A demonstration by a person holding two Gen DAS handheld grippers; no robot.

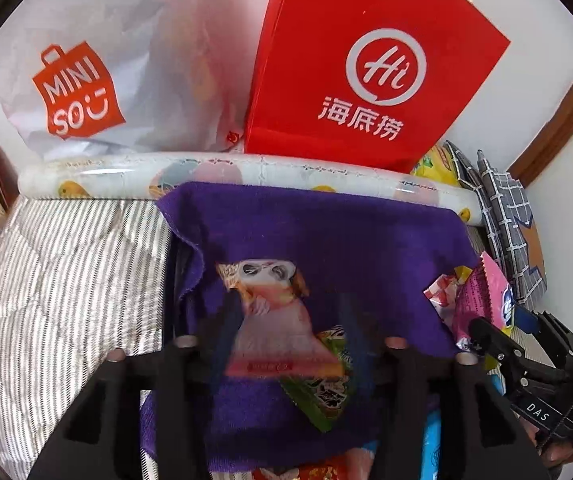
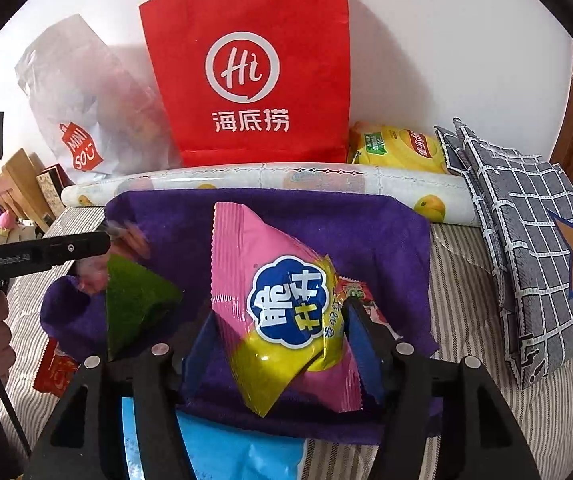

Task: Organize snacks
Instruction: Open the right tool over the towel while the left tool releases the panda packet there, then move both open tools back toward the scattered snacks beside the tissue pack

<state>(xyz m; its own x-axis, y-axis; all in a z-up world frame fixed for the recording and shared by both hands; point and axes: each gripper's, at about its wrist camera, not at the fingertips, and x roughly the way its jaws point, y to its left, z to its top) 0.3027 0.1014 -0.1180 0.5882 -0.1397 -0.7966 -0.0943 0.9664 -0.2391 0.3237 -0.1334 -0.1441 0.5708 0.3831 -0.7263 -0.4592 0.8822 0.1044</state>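
My left gripper (image 1: 286, 324) is shut on a pink-and-white panda snack packet (image 1: 274, 320), with a green packet (image 1: 322, 392) lying against it, above a purple cloth (image 1: 326, 232). My right gripper (image 2: 282, 336) is shut on a pink-and-yellow snack bag (image 2: 278, 304) with a blue logo, held above the same purple cloth (image 2: 366, 224). A small red-and-white packet (image 2: 360, 300) sits by its right finger. In the right wrist view the left gripper (image 2: 46, 254) comes in from the left with the green packet (image 2: 138, 300).
A red Haidilao paper bag (image 2: 254, 72) and a white Miniso plastic bag (image 2: 86, 112) stand against the wall. A fruit-print roll (image 2: 286, 180), a yellow snack bag (image 2: 398, 146) and grey checked cushions (image 2: 526, 216) lie nearby. A blue packet (image 2: 242, 448) and a red packet (image 2: 54, 372) lie on the striped bedding (image 1: 66, 260).
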